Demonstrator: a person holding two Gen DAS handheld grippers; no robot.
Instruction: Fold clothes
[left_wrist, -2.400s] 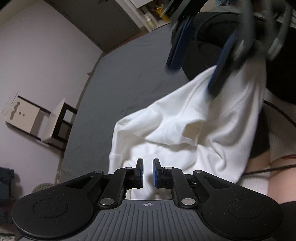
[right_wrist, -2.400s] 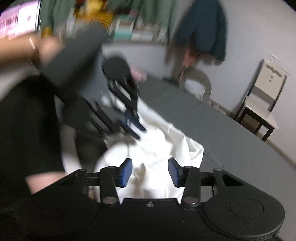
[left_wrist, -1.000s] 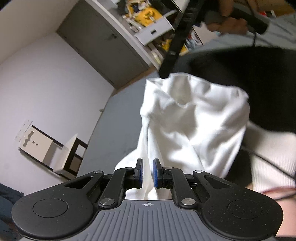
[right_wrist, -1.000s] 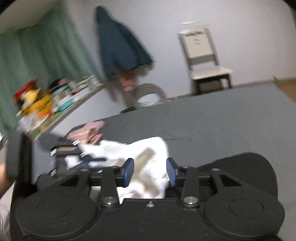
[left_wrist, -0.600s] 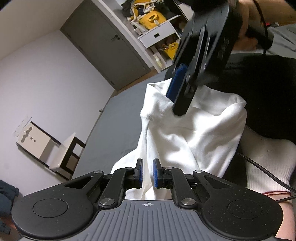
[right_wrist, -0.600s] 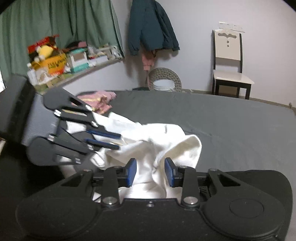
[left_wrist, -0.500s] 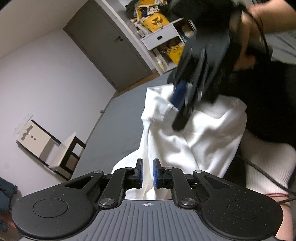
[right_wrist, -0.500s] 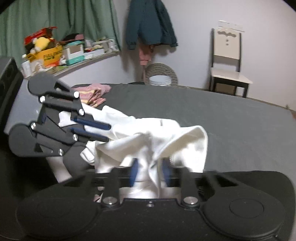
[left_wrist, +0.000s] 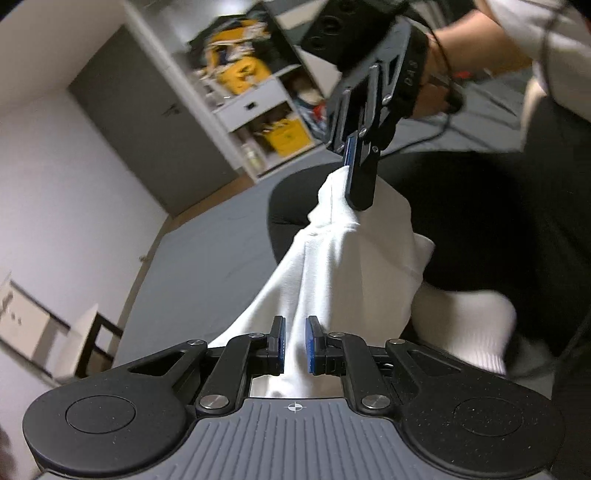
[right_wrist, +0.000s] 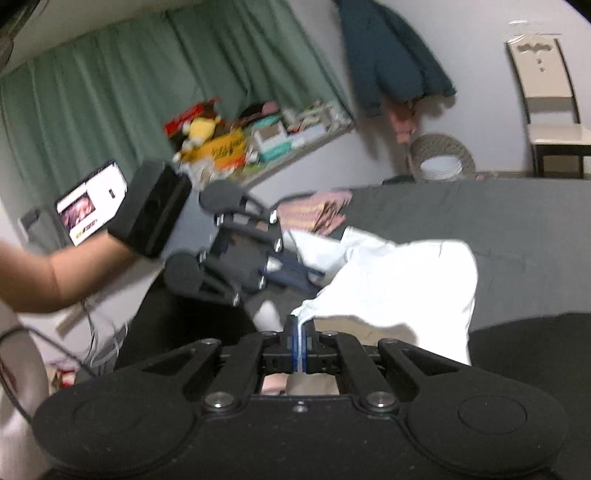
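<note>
A white garment (left_wrist: 351, 266) hangs stretched between my two grippers above a grey bed (left_wrist: 207, 258). My left gripper (left_wrist: 295, 343) is shut on a fold of it, with cloth filling the narrow gap between the blue pads. In the left wrist view my right gripper (left_wrist: 356, 184) is higher up, pinching the garment's top corner. The right wrist view shows my right gripper (right_wrist: 297, 332) shut on a thin edge of the white garment (right_wrist: 399, 280). My left gripper (right_wrist: 306, 273) is to the left of it there, blurred, holding the far end.
A person's dark-clothed legs and a white sock (left_wrist: 469, 325) lie close on the right. Folded pink clothes (right_wrist: 317, 214) sit on the grey bed (right_wrist: 498, 206). A chair (right_wrist: 546, 110), a round basket (right_wrist: 441, 155) and a hung jacket (right_wrist: 391, 59) stand by the wall.
My right gripper, open around the cloth earlier, has shut on the garment's edge and risen. The garment is now pulled taut between both grippers; the left grip is unchanged.
</note>
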